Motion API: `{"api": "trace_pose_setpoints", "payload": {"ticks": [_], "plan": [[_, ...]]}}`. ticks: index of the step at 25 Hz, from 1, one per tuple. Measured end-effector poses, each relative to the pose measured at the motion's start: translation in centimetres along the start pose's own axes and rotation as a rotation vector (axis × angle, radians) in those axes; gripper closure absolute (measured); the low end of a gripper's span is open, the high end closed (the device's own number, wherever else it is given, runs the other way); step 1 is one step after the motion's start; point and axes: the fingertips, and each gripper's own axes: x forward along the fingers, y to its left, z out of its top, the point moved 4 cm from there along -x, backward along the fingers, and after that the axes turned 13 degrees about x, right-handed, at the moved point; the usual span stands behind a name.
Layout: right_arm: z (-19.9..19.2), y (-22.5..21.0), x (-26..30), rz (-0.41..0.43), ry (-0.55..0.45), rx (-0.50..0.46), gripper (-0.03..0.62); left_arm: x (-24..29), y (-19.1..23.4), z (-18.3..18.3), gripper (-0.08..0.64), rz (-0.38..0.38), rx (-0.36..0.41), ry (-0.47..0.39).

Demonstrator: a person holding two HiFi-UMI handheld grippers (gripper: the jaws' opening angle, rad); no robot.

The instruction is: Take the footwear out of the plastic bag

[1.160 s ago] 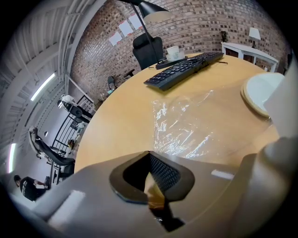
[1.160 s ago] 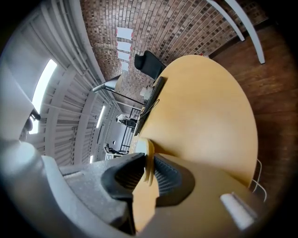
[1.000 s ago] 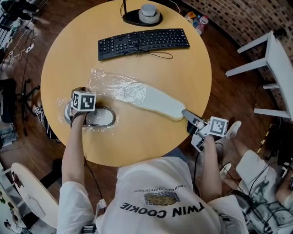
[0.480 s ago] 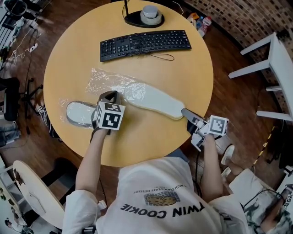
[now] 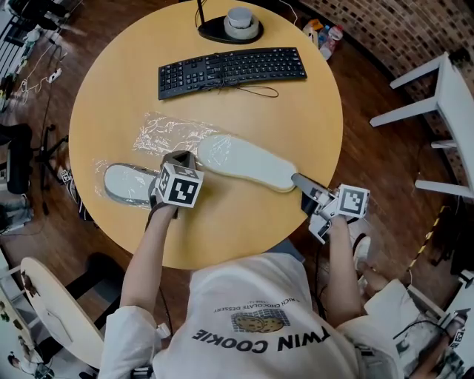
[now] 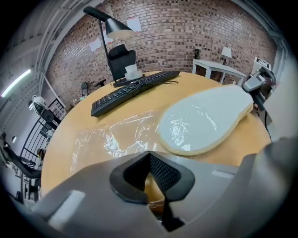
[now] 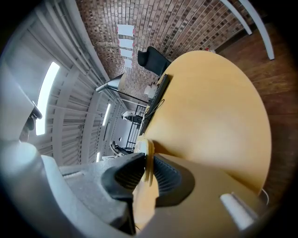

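On slipper (image 5: 248, 163), right tool (image 7: 148, 173) in narrow pinch

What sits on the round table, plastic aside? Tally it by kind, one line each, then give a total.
Slipper: 2
Black keyboard: 1
Desk lamp: 1
White cup, on the lamp's base: 1
Total: 5

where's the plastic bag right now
Head view: the plastic bag lies flat on the table's left half, between the keyboard and the left tool, its right end overlapping the white slipper.
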Motion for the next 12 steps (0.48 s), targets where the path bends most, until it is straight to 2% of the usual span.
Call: {"api": "trace_pose_setpoints", "payload": {"ticks": [4,12], "plan": [[0.5,-0.4,-1.6,-0.003,-0.015,0.022,0.534,-0.1,0.0,0.0,0.557,0.026,0.017,0.012],[1.6,-0.9,-6.1,0.068,-0.091,0.093,0.537,-0.4,-0.3,0.2,0.557,0.030,0.014,0.014]]}}
